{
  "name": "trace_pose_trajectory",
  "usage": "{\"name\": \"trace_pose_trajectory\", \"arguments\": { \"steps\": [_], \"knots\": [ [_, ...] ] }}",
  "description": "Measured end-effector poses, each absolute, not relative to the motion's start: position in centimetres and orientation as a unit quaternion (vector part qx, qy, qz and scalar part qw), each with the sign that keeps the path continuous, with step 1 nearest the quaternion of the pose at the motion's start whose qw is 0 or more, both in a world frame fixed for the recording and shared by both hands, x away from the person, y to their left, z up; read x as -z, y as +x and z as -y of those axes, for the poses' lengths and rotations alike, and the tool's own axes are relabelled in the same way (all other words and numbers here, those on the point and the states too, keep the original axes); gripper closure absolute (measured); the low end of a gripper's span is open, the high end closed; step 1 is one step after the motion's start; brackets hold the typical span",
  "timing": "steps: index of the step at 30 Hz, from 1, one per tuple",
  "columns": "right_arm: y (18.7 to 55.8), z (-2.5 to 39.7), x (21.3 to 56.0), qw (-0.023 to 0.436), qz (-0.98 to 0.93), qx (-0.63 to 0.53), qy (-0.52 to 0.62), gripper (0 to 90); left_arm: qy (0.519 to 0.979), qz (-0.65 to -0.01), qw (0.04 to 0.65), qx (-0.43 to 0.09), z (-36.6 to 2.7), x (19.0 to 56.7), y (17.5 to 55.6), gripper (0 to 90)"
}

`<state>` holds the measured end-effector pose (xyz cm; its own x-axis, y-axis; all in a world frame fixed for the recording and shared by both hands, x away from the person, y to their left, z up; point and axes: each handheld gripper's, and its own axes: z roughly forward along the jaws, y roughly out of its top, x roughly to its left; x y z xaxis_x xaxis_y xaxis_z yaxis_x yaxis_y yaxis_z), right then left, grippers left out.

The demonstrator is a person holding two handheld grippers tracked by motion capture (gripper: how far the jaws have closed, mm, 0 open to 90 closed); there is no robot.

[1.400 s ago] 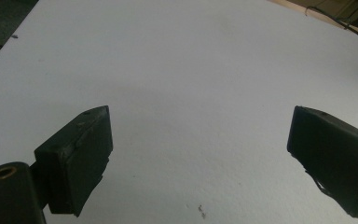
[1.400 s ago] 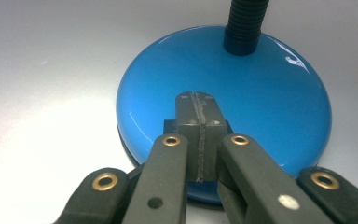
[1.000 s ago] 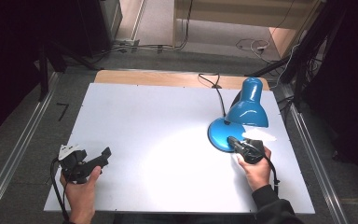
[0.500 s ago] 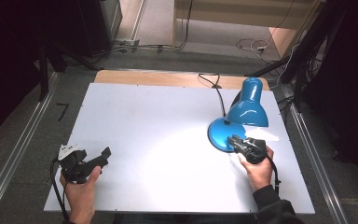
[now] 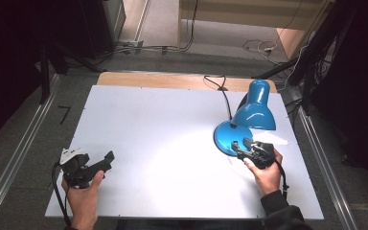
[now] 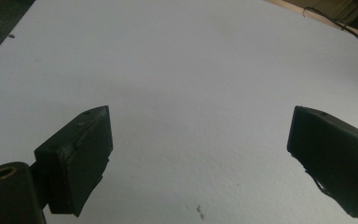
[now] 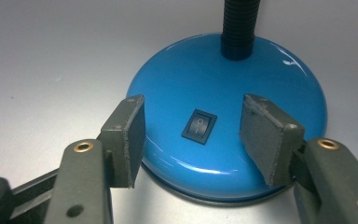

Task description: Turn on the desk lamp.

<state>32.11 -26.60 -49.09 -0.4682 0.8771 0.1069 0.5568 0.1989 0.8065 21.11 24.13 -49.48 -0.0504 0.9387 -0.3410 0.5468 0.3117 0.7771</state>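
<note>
A: Starting at the left, where are the left tongs [image 5: 106, 159]?

B: Near the front left corner of the white counter [image 5: 163, 129], held in a hand [image 5: 84, 196]. The left gripper view shows the jaws spread wide over bare counter, pinching nothing. They sit where they sat a second ago.

A: And the middle?

B: A bright pool of light on the counter, just left of the lamp [image 5: 243, 125].

A: Where does the lamp stand?

B: At the right side of the counter, with its blue shade [image 5: 255, 111] bent down over its round blue base [image 7: 228, 135] and its black cord [image 5: 223, 93] running off the far edge.

A: The right tongs [image 5: 238, 144]?

B: They are at the front rim of the base. In the right gripper view the jaws are spread, one on each side of the black rocker switch [image 7: 198, 126], touching neither it nor each other. Compared with a second ago they sit a little further over the base; the hand [image 5: 264, 172] has crept forward slightly.
</note>
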Motion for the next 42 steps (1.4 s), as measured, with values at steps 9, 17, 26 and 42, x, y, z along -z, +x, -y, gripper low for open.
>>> {"name": "trace_pose_trajectory", "arguments": {
  "steps": [9,17,26,42],
  "knots": [
    [31.8,27.0,49.0,0.197,-0.751,-0.41,0.479,33.6,0.54,-0.687,0.429,-0.23,-24.2,49.4,21.1,7.2],
    [31.4,27.4,48.9,0.201,-0.751,-0.409,0.478,33.5,0.541,-0.687,0.429,-0.228,-24.1,49.4,21.1,7.2],
    [31.2,28.0,48.9,0.199,-0.749,-0.407,0.483,33.3,0.541,-0.686,0.428,-0.229,-24.0,49.4,21.2,7.2],
    [30.6,28.7,48.8,0.2,-0.748,-0.407,0.485,33.2,0.541,-0.687,0.427,-0.229,-24.1,49.4,21.1,7.2]
  ]
}}
